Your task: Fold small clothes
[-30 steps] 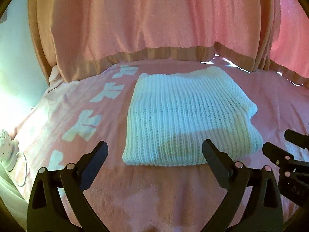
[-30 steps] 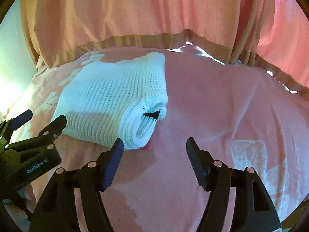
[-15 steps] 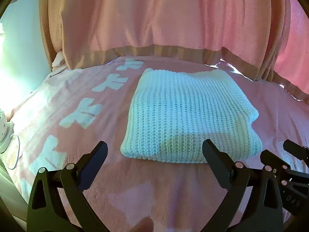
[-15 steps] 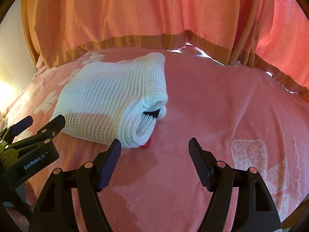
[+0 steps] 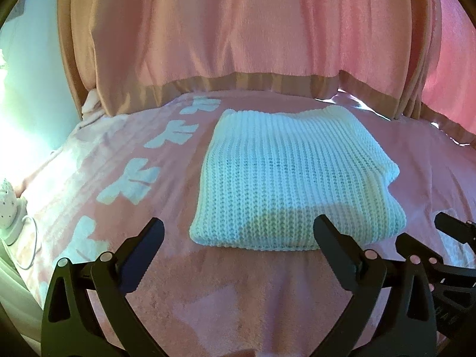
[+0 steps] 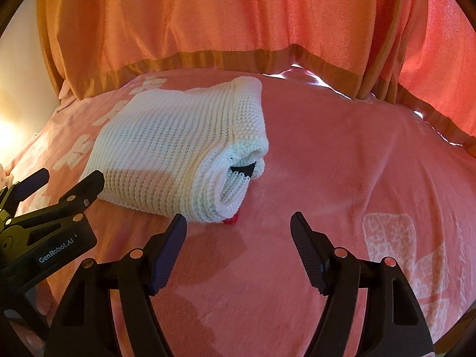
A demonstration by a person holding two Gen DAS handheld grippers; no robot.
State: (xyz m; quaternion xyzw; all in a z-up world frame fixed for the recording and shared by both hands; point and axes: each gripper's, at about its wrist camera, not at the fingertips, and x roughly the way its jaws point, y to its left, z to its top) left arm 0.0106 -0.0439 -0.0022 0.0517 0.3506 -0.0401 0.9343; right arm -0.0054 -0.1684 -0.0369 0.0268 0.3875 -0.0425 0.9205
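A pink fleece blanket (image 5: 267,297) with pale bow-like prints along its left side covers the work surface, and a pink curtain (image 5: 238,29) with a tan hem band hangs right behind it, the hem reaching down to the blanket's far edge. Daylight shows in small gaps under the hem at the right. At the far left edge a small white dotted object (image 5: 7,205) with a thin cord sits beside a pale wall. The folded white knit sweater (image 5: 285,184) lies flat on the blanket's middle, its layered open edges facing right. The left gripper (image 5: 238,238) hangs spread wide and empty just before the sweater's near edge; the right gripper (image 6: 238,232) is likewise spread and empty, near the sweater's near right corner.
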